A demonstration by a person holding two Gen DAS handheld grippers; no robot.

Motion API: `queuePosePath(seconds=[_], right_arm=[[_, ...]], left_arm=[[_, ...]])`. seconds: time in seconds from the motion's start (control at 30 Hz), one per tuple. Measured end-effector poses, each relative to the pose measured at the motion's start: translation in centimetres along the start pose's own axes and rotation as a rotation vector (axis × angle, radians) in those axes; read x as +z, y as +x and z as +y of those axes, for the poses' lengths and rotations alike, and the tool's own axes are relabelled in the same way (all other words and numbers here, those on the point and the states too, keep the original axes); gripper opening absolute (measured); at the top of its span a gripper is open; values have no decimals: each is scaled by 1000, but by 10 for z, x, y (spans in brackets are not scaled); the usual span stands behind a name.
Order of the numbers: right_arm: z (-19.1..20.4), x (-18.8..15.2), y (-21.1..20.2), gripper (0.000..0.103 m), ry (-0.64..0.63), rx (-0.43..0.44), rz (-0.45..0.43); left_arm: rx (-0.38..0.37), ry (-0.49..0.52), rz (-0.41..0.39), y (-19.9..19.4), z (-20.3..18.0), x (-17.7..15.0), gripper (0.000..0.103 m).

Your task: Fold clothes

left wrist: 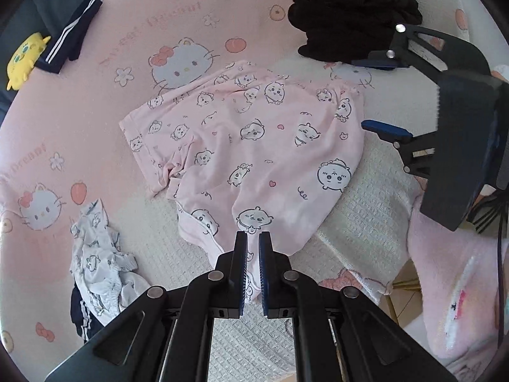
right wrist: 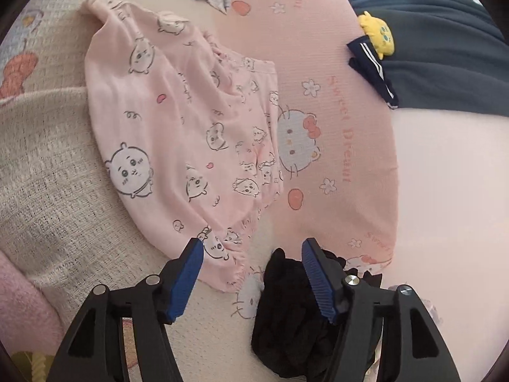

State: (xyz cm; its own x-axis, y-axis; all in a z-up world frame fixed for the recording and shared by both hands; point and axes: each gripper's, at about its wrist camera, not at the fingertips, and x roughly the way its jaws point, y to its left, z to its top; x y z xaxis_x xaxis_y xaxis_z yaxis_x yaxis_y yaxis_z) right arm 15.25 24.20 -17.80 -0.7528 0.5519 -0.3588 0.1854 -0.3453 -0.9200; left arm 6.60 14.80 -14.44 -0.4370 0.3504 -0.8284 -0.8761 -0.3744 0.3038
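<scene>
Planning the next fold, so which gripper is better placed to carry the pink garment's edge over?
Left. The left gripper is already shut on the pink garment's near edge, so it can likely lift and fold. The right gripper is open, holding nothing, above the black clothes.

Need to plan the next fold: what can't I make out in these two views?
- Left tongs: shut on the pink pyjama piece; the pinched hem is hidden between the pads, left wrist view.
- Black garment: partly hidden behind the open right tongs, right wrist view.
- White patterned garment: crumpled, type unclear.
</scene>
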Motion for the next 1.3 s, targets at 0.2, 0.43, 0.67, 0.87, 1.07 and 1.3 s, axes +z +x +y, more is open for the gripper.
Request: queuePosePath(seconds=[0.2, 0.43, 0.67, 0.87, 1.07, 1.3], right_arm=[[0, 2, 9, 63, -2, 1, 22], [-3, 8, 23, 64, 10, 16, 45], [-16, 21, 39, 64, 53, 29, 53], [-27, 28, 50, 64, 122, 68, 65], [-37, 27, 63, 64, 191, 99, 102], [-42, 18, 81, 64, 261, 164, 161]], left_arm=[[9, -148, 30, 8, 27, 1, 6], [-189, -477, 90, 32, 69, 1, 6], [-344, -782, 157, 60, 113, -9, 27], [-321, -838, 104, 57, 131, -8, 77], [-282, -817, 122, 71, 141, 8, 77], [-234, -788, 134, 91, 153, 24, 78]])
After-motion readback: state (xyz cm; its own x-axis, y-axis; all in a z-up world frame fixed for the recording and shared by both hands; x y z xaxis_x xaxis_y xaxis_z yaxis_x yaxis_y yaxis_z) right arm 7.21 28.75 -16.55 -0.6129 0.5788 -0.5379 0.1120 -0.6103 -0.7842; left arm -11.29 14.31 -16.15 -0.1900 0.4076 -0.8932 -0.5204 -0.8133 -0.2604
